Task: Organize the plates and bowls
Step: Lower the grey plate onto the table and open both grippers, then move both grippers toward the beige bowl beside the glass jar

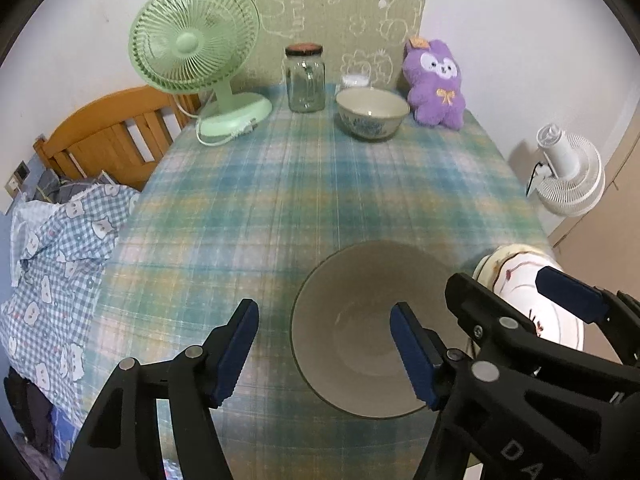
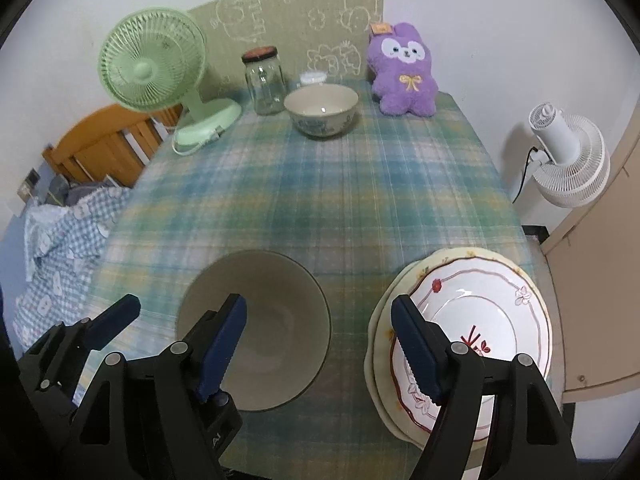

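At the far left a wooden headboard (image 1: 108,136) rises over a bed with blue checked bedding (image 1: 56,256) printed with small white figures; the table beside it wears a green and blue plaid tablecloth (image 1: 320,192). Along the back edge, left to right: a pale green desk fan (image 1: 196,40) with its cord coiled at the base; a clear glass jar (image 1: 305,78) with a dark reddish lid; a small white-topped container (image 1: 355,79), mostly hidden behind the patterned bowl (image 1: 372,114), which has a blue design on its outside; a purple plush toy (image 1: 434,84) with a yellow bow. Behind them a green sheet (image 1: 340,28) with pale outline drawings leans on the wall; its marks cannot be read. Off the table's right edge stands a white fan (image 2: 568,156) with a black cord.

Near the front, the left gripper (image 1: 324,352) is spread wide and holds nothing; one pad hangs over the cloth, the other over the inside of the plain beige bowl (image 2: 272,320), which sits on the cloth. The right gripper (image 2: 320,344) is likewise agape and empty; its left finger overlaps that bowl, its right the stacked plates (image 2: 492,312), white with red trim on top of a cream one, just right of the bowl. White lettering on the gripper bodies is only partly visible, "DA" on one and "AI" on the other.
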Tool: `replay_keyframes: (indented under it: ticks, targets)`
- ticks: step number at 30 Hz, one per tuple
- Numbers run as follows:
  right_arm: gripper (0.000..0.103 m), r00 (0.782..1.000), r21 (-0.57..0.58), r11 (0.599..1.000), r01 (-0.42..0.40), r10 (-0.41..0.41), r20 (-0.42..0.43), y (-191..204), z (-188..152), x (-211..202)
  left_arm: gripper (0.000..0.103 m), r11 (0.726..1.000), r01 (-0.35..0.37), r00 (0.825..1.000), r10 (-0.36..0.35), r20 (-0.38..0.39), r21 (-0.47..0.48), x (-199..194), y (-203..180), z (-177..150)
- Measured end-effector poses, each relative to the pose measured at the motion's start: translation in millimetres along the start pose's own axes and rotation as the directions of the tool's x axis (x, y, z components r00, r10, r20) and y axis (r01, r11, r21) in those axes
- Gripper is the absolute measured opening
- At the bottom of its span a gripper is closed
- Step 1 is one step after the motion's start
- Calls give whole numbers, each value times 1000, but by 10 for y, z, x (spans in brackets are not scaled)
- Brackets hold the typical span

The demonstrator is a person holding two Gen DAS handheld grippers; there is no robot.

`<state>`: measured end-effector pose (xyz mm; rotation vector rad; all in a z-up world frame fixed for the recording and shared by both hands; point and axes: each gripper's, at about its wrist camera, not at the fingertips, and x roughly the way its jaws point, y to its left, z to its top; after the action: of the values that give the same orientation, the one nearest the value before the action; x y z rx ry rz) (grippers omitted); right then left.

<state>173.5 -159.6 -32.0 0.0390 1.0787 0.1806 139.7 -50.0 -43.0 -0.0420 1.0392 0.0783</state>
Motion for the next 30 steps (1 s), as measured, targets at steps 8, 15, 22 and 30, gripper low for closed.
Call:
replay_keyframes:
  ticks: [8,15,22,30]
  targets:
    - [78,996,-41,999,11,-7,87,39,136,-434,78,1000,-20,996,21,86,-14,-343,-18,129]
    - [78,991,-50,999,16,-9,135,65,314,-729,78,1000,-15,990,18,142,-24,-612,-16,291]
    - [78,982,-37,999,27,-19,185,107,492,-940,78,1000,-6,981,6,193,-2,-772,-23,486]
    - [78,970,-15,999,43,-38,240,183,739,-1075,77,999,16,972,-25,234,38,-876,34,739]
